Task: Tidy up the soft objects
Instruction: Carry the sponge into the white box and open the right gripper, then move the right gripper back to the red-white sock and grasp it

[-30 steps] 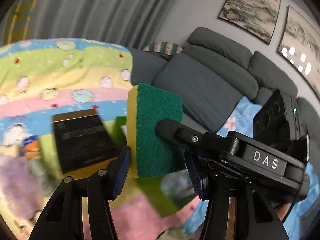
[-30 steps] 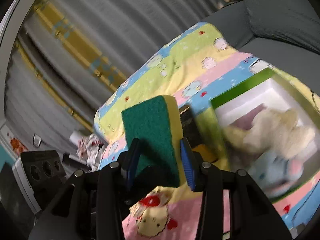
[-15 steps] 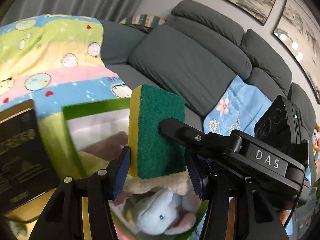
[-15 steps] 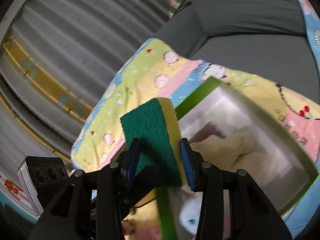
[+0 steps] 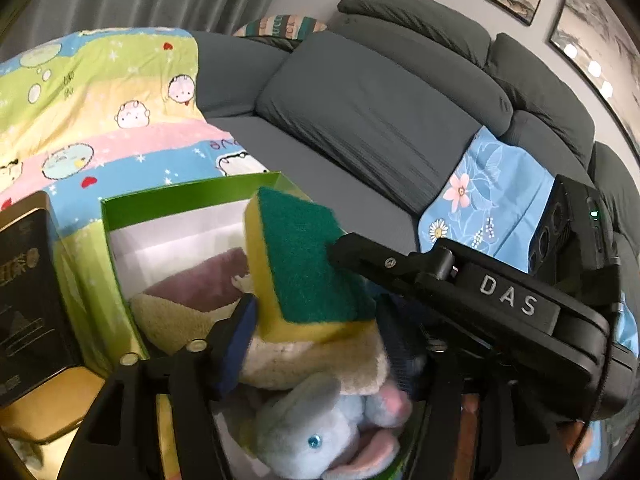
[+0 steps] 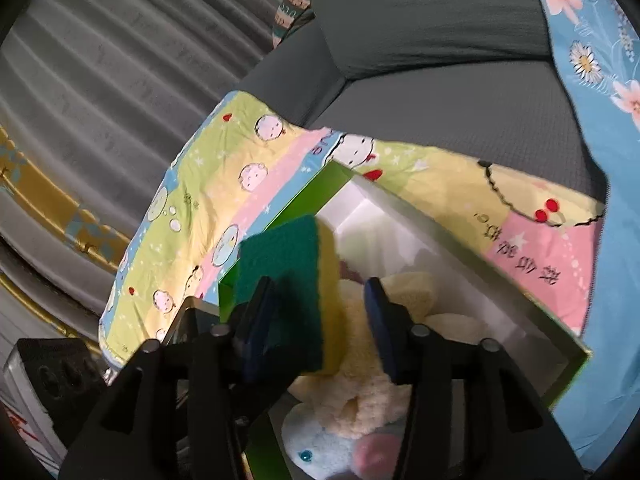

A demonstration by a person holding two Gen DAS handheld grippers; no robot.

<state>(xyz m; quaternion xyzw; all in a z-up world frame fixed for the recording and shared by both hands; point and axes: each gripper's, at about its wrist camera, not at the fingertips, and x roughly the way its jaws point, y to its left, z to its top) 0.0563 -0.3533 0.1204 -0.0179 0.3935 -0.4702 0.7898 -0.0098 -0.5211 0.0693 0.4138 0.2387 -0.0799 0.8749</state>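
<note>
A yellow sponge with a green scouring face [image 5: 304, 268] [image 6: 292, 280] hangs tilted over a green box with white inside walls [image 5: 176, 204] [image 6: 460, 248]. In the box lie a cream plush [image 5: 320, 364] [image 6: 384, 304], a pale blue toy rabbit [image 5: 312, 428] [image 6: 320, 452] and a mauve cloth [image 5: 200, 280]. My right gripper [image 6: 320, 320] is open; the sponge leans on its left finger, with a gap to the right finger. My left gripper [image 5: 320, 344] is open around the sponge's lower end, just above the plush.
The box sits on a pastel cartoon blanket [image 5: 100, 120] [image 6: 224, 184] on a grey sofa [image 5: 380, 112]. A black and gold box [image 5: 28, 300] stands left of the green box. A blue floral cloth [image 5: 492, 200] drapes the sofa to the right.
Both grippers moved with the sponge from over the black box to over the green box and lowered. The right gripper's fingers have spread apart, and the sponge has tilted.
</note>
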